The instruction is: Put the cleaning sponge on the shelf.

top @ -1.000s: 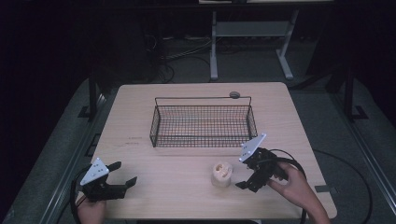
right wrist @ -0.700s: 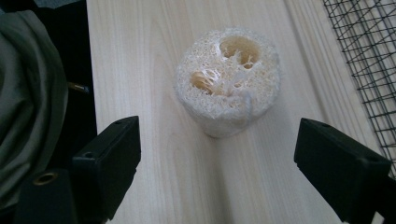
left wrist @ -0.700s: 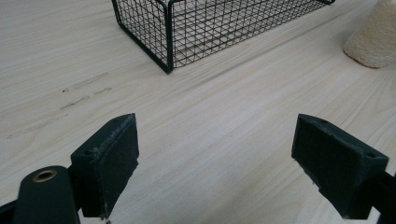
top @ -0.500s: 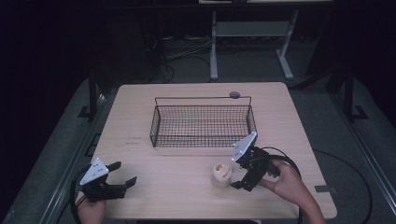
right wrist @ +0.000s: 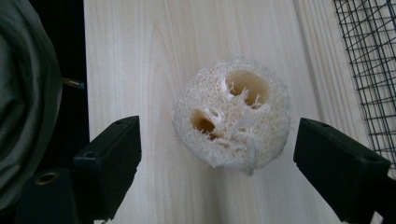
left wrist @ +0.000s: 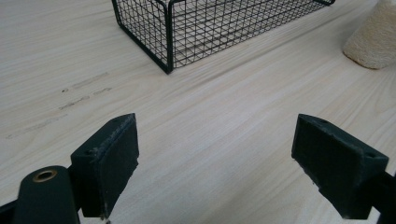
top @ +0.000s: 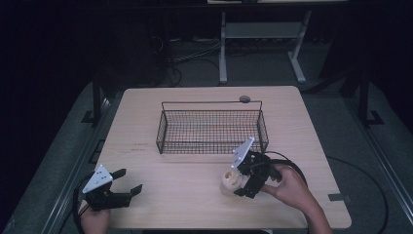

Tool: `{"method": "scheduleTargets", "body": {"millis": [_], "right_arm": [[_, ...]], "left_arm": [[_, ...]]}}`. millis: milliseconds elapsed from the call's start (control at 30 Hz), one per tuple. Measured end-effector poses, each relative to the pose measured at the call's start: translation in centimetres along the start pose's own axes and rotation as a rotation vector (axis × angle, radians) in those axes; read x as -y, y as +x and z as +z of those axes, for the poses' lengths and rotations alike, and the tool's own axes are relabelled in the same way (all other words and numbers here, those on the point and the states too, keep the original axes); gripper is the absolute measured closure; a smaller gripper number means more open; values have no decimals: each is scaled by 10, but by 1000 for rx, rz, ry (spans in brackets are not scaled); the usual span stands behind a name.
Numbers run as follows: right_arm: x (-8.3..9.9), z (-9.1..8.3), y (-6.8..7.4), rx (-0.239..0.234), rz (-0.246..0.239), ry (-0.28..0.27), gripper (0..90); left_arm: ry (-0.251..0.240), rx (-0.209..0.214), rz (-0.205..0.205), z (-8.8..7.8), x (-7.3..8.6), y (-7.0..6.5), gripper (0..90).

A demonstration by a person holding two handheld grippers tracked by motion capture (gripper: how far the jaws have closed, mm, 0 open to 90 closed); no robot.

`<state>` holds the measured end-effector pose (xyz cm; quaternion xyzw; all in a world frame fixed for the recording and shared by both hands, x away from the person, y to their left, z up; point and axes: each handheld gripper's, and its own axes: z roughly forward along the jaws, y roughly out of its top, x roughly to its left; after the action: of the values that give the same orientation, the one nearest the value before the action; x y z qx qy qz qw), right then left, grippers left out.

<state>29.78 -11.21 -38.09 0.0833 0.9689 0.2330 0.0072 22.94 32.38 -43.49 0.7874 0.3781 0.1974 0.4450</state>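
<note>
A pale loofah piece [top: 231, 180] stands on the wooden table [top: 302, 126] in front of the black wire basket [top: 212, 127]. My right gripper [top: 242, 180] is open just beside it, jaws on either side of it without touching. In the right gripper view the loofah [right wrist: 233, 118] sits between the two wide-apart jaws, its holes facing the camera. My left gripper [top: 130, 182] rests open near the table's front left corner, held by a hand. In the left gripper view its jaws stand wide over bare wood, with the basket corner [left wrist: 168, 28] and the loofah [left wrist: 373, 37] farther off.
A small round grey thing [top: 244, 99] lies behind the basket near the table's far edge. Cables [top: 292, 168] trail from the right gripper. A dark sleeve [right wrist: 25, 93] fills the left side of the right gripper view. Beyond the table stands a white-legged stand [top: 258, 34].
My right gripper has moved left toward the loofah, and its jaws now flank it. The left gripper has stayed in place.
</note>
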Motion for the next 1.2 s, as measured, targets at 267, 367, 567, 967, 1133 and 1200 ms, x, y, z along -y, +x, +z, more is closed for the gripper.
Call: {"method": "scheduleTargets", "body": {"millis": [267, 367, 567, 967, 1133, 1200], "right_arm": [[-8, 8, -2, -6, -16, 26, 168], [-10, 11, -2, -2, -20, 30, 169], [-14, 16, -3, -5, -24, 43, 183], [-19, 21, -5, 8, -39, 83, 216], [-19, 22, -5, 8, -41, 87, 232], [-19, 23, -5, 7, -39, 89, 239]], "left_arm": [[8, 1, 4, 0, 0, 0, 137], [8, 3, 5, 1, 0, -1, 137], [9, 4, 6, 1, 0, 0, 136], [4, 3, 4, 0, 0, 0, 137], [2, 2, 1, 0, 0, 0, 137], [0, 2, 1, 0, 0, 0, 137]]}}
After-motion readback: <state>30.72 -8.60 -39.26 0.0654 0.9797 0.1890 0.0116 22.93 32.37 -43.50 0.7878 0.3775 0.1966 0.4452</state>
